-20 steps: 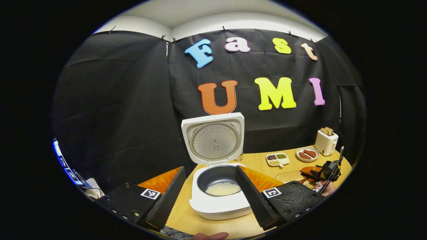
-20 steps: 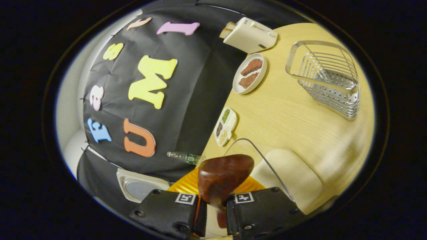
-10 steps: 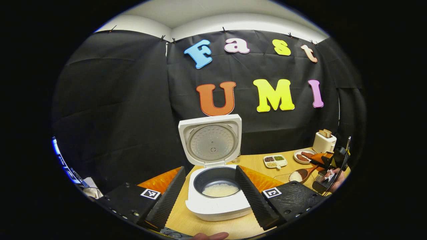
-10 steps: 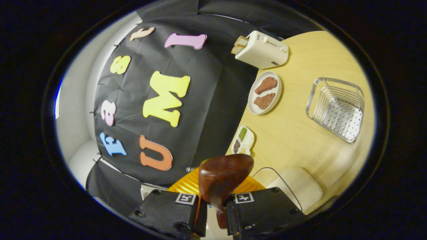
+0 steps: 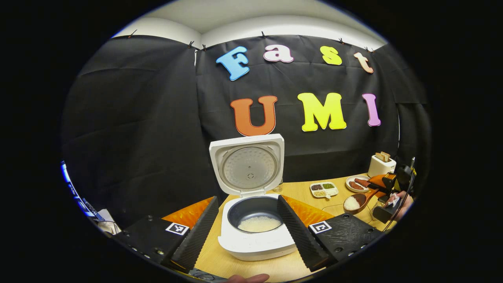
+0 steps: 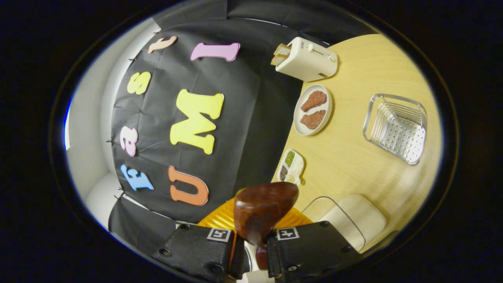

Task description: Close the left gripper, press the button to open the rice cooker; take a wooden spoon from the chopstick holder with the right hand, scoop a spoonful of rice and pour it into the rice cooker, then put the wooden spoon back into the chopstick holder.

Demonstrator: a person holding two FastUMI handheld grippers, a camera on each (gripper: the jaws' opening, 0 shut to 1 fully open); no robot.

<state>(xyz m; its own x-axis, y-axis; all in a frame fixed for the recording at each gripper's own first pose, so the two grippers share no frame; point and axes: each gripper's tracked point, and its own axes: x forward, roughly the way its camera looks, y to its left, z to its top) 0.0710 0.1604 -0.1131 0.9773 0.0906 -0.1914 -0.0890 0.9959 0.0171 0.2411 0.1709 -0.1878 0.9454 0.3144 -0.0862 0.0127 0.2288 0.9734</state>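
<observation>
Rice cooker (image 5: 253,214) sat on the desk (image 5: 302,188) w/ its lid (image 5: 246,165) standing straight up behind the pot, so the button job looked done and the pot mouth was free for pouring. Some rice (image 5: 259,224) lay in the pot bottom. The left tool (image 5: 247,222) hung just in front of the cooker, fingers spread wide to either side of the pot, gripping nothing — prob. parked there out of the pouring path. Off to the cooker's right, the right tool (image 5: 387,188) carried the wooden spoon (image 5: 355,202) w/ a heap of white rice in its bowl, hollow up, kept level so nothing spilled; it was well apart from the pot, so the pour hadn't happened. In the right gripper view that tool (image 6: 255,245) was clamped on the spoon (image 6: 264,214) at the handle, both fingers pressing it, bowl's underside toward the camera. The wire chopstick holder (image 6: 397,127) stood farther right of the cooker, beyond the glass dish of rice (image 6: 355,218), waiting for the spoon's return. Next, I'd guess: swing over the pot, then tip.
</observation>
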